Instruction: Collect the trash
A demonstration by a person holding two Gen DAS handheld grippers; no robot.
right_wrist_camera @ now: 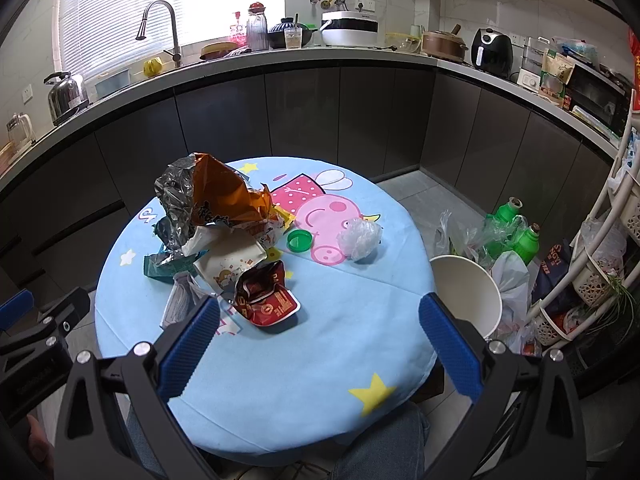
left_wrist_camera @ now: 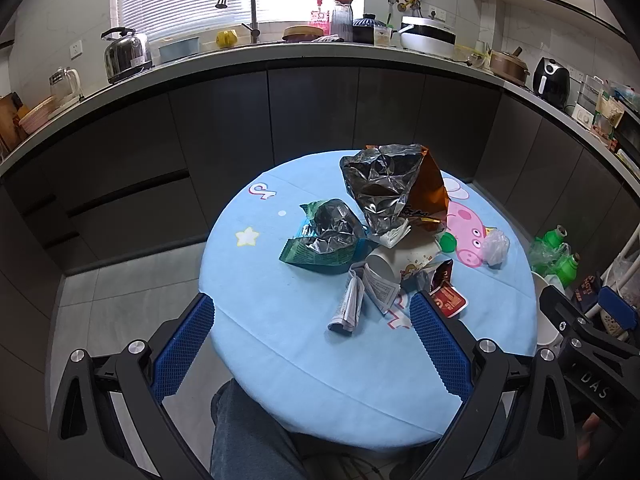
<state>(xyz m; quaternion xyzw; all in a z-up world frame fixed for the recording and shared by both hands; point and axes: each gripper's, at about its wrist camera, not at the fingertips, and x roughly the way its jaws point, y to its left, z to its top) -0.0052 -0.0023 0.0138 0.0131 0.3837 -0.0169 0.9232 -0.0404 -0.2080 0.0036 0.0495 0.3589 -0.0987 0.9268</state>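
Open right tongs (right_wrist_camera: 319, 338) above round table (right_wrist_camera: 280, 380), wrapper pile (right_wrist_camera: 224, 240), white bin (right_wrist_camera: 466, 292) beside.

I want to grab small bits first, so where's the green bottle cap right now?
In the right wrist view the green cap lies on the blue table, right of the trash pile, between the paper cup and the crumpled plastic ball.

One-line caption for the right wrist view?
Open right gripper hovers over a blue table strewn with wrappers, white bin alongside.

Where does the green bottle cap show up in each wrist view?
Left wrist: green bottle cap right of centre, partly hidden behind the paper cup.
Right wrist: cap centre, fully visible on the tablecloth.
Shared landmark: pink pig print beside it.
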